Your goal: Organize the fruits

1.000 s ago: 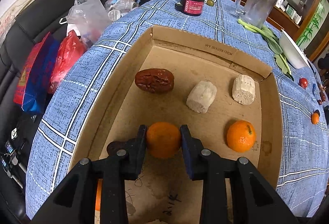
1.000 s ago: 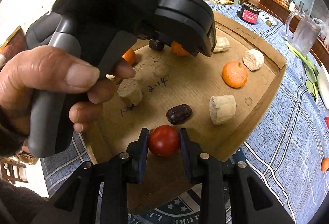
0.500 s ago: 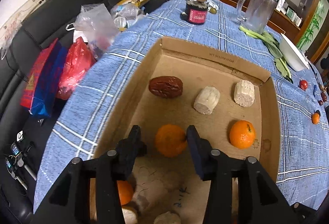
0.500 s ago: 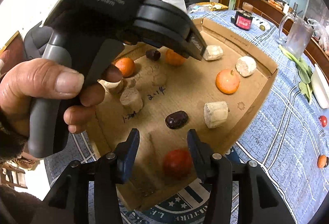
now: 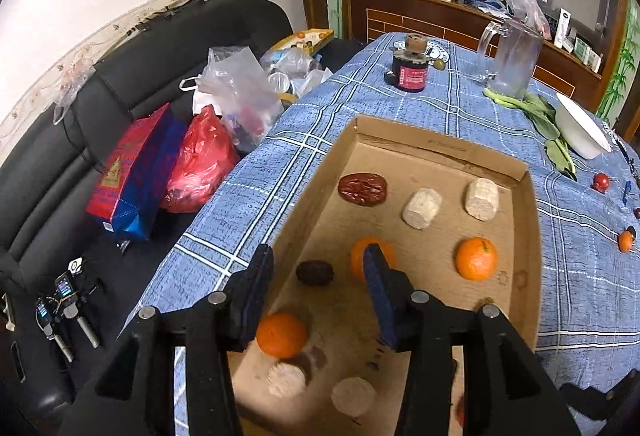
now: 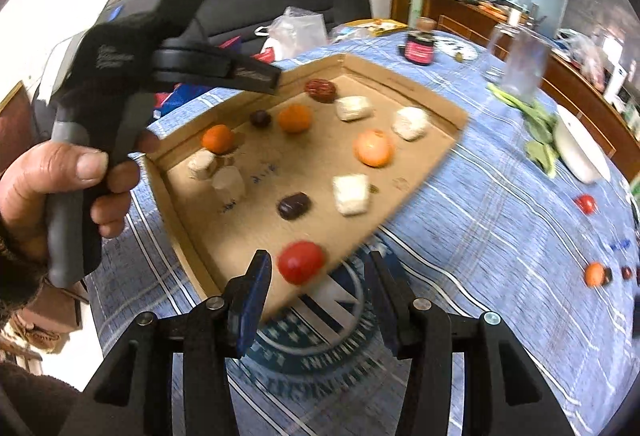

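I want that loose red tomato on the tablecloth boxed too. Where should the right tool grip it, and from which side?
Take the red tomato across its round middle, from straight above: it is ball-shaped, so any pair of opposite sides works. It sits alone on the tablecloth, so the open right tool has room to close around it.

A lived-in home: black leather sofa (image 5: pixel 132 84), checked tablecloth (image 5: pixel 400 104), wooden sideboard (image 5: pixel 432 16) behind.

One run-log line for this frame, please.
left gripper: open, empty | right gripper: open, empty | tomato: in cardboard tray | oranges: in tray
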`<state>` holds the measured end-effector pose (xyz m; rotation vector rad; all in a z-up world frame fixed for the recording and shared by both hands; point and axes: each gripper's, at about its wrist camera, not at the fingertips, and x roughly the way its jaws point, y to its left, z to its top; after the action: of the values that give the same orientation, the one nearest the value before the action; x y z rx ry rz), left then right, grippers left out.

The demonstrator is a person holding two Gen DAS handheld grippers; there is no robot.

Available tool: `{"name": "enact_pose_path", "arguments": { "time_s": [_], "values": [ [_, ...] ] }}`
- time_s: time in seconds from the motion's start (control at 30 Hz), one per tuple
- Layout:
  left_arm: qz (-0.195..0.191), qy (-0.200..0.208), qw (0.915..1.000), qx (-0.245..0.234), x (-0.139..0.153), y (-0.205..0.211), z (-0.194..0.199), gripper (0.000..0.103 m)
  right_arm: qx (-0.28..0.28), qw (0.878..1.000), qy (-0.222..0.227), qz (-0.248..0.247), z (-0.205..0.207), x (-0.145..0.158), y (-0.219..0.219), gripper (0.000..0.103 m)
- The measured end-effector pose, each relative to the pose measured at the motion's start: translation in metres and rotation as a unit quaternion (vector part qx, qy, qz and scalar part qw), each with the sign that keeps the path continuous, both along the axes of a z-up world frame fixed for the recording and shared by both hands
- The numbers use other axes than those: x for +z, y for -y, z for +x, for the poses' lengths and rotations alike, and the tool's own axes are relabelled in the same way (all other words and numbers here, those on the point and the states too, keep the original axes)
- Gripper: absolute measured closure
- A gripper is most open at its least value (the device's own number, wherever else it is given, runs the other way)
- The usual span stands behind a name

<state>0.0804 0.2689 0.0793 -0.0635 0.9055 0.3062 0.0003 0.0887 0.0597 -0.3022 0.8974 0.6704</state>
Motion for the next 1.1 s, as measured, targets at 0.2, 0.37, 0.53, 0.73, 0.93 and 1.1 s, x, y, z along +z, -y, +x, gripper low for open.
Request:
{"name": "enact_pose_path", "arguments": {
  "time_s": [0.2, 0.37, 0.53, 0.73, 0.93, 1.1],
  "values": [
    [-0.017, 0.010, 0.9997, -0.017, 0.006, 0.040, -0.008, 0.051, -0.045, 0.999, 0.009, 0.007, -0.002, 0.007, 0.049, 0.050],
    [-0.023, 0.007, 0.9983, -0.053, 0.007, 0.092, -0.008, 0.049, -0.084, 0.996, 0.011, 0.010, -0.003, 0.008, 0.091, 0.051],
    [-0.016, 0.001, 0.9963, -0.084, 0.005, 0.144, -0.005, 0.040, -0.131, 0.991, 0.009, 0.019, 0.001, 0.009, 0.143, 0.051],
    [-0.010, -0.019, 0.9928, -0.118, -0.005, 0.201, 0.001, 0.038, -0.181, 0.983, 0.015, 0.028, 0.008, 0.008, 0.202, 0.041],
    [-0.002, -0.043, 0.9883, -0.146, -0.020, 0.245, 0.004, 0.037, -0.239, 0.970, 0.003, 0.035, 0.027, -0.004, 0.271, 0.041],
    [-0.002, -0.058, 0.9850, -0.163, -0.028, 0.269, 0.010, 0.037, -0.277, 0.960, 0.004, 0.043, 0.067, -0.006, 0.318, 0.041]
  ]
}}
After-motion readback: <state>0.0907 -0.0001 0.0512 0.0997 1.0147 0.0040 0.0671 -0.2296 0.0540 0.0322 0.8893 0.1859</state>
